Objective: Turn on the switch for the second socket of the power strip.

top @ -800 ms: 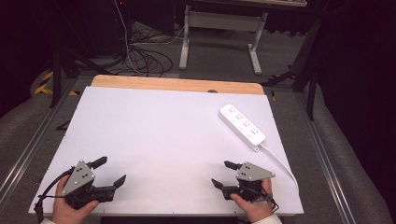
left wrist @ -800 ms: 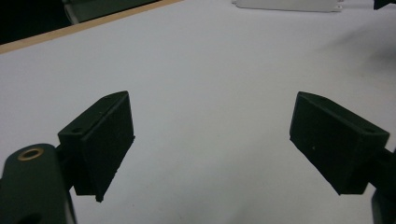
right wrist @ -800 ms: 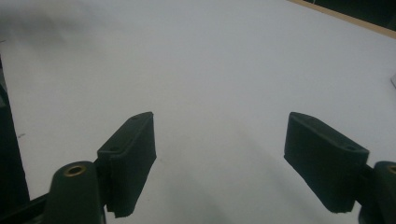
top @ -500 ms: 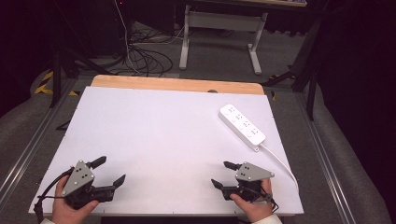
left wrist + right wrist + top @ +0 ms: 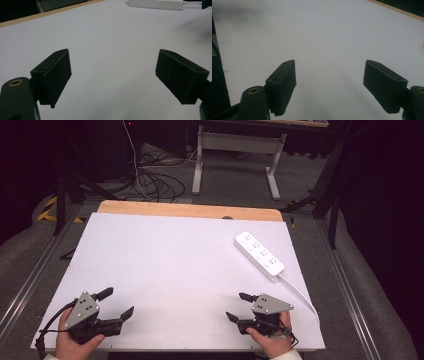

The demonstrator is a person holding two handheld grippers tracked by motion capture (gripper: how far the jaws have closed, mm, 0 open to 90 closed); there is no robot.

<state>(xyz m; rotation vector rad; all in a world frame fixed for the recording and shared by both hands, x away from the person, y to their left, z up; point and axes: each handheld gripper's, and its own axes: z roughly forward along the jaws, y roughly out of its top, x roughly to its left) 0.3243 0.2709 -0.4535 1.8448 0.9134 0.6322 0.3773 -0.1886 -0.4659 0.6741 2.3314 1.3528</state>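
A white power strip (image 5: 259, 255) lies at the right side of the white table top (image 5: 175, 265), its cable running toward the near right corner. From the left gripper view the strip (image 5: 155, 4) sits at the far top edge. My left gripper (image 5: 117, 302) rests at the near left corner of the table, held by a hand, open with nothing between its jaws (image 5: 112, 75). At the near right, my right gripper (image 5: 237, 306) points left across the table, also open and empty (image 5: 329, 83).
A wooden strip (image 5: 190, 211) borders the table's far edge. Beyond it stand a grey desk frame (image 5: 235, 157) and loose black cables (image 5: 150, 180) on the floor. Metal rails (image 5: 30, 280) run along both sides of the table.
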